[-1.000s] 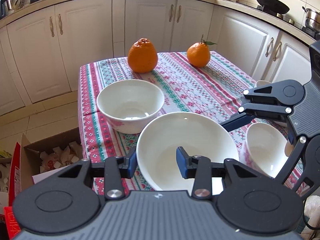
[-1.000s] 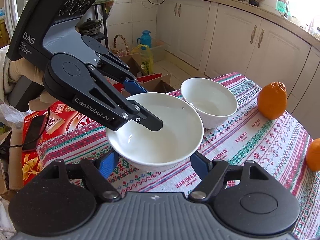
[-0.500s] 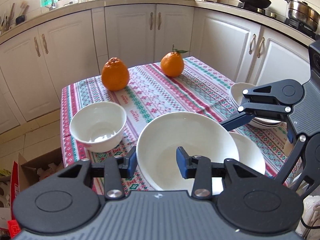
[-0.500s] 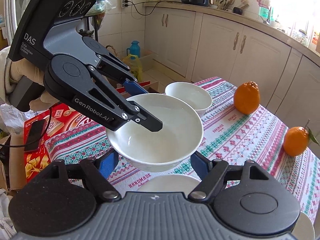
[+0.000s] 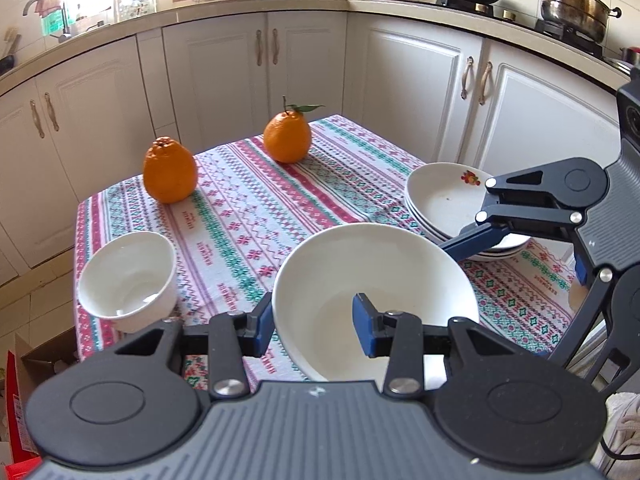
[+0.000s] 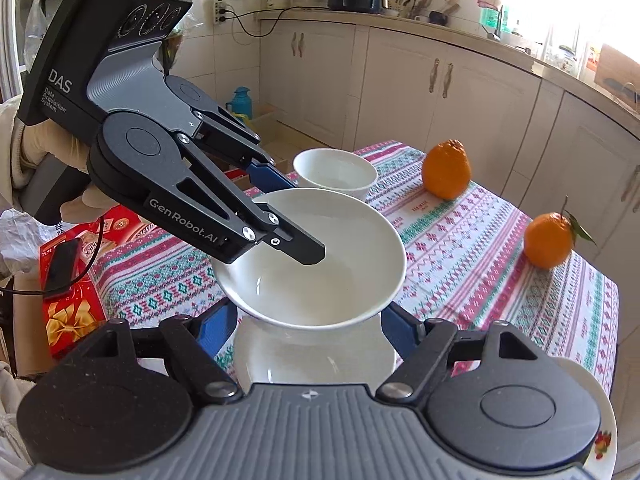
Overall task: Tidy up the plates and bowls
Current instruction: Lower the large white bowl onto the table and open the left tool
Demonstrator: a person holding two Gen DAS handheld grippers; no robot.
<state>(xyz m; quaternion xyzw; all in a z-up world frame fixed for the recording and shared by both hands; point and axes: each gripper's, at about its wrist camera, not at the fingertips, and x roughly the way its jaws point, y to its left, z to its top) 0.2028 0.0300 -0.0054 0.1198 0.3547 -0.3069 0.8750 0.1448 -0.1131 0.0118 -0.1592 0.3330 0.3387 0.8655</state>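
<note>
One bowl [image 6: 280, 360] half-hidden beneath another [image 6: 320, 260].

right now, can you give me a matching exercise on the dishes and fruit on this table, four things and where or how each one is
Things:
1. large bowl
2. small bowl
3. plate stack
4. leafy orange

Places or states, as the left wrist view shows them:
a. standing alone near the left edge of the tablecloth
b. at the far end of the table, stem up
c. rim pinched by the left gripper, one finger inside and one outside
d. on the right side of the table, red print on the top piece

Pairs: 1-c, 2-a, 3-d, 4-b
</note>
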